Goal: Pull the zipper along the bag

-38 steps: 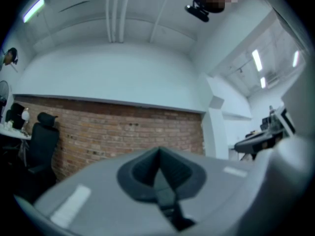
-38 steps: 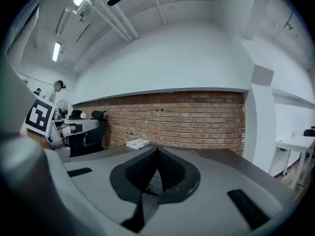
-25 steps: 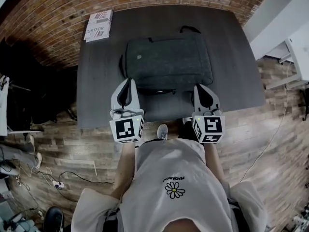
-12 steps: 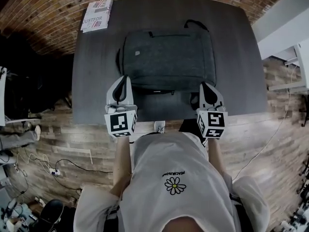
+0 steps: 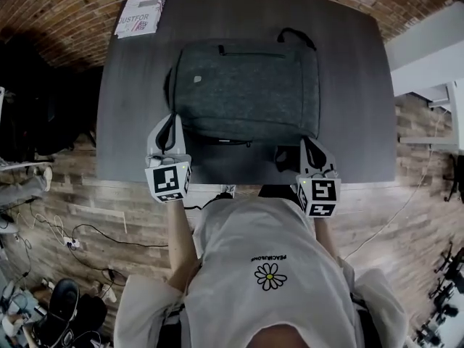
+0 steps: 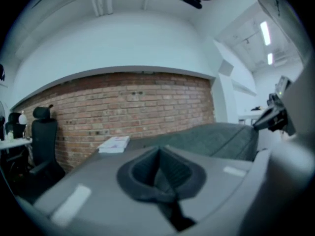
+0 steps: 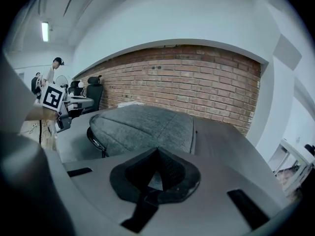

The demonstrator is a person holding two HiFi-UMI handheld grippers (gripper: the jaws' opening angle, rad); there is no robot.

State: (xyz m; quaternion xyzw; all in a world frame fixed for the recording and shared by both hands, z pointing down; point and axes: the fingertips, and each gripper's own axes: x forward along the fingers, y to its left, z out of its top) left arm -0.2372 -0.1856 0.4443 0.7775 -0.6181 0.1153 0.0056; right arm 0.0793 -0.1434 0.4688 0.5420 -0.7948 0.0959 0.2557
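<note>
On the dark table point(image 5: 348, 85), head view: the grey bag point(image 5: 246, 85) lies flat mid-surface, a booklet point(image 5: 141, 11) at the far-left corner, bare table to the right. The left gripper point(image 5: 168, 118) and right gripper point(image 5: 310, 142) sit by the bag's near corners. Left gripper view: jaws closed, empty, brick wall point(image 6: 133, 107) beyond. Right gripper view: jaws together, nothing held, bag just ahead.

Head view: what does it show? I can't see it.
A grey backpack lies flat on a dark table. A person holds the left gripper and right gripper near its front corners, both shut and empty. A booklet lies top left.
</note>
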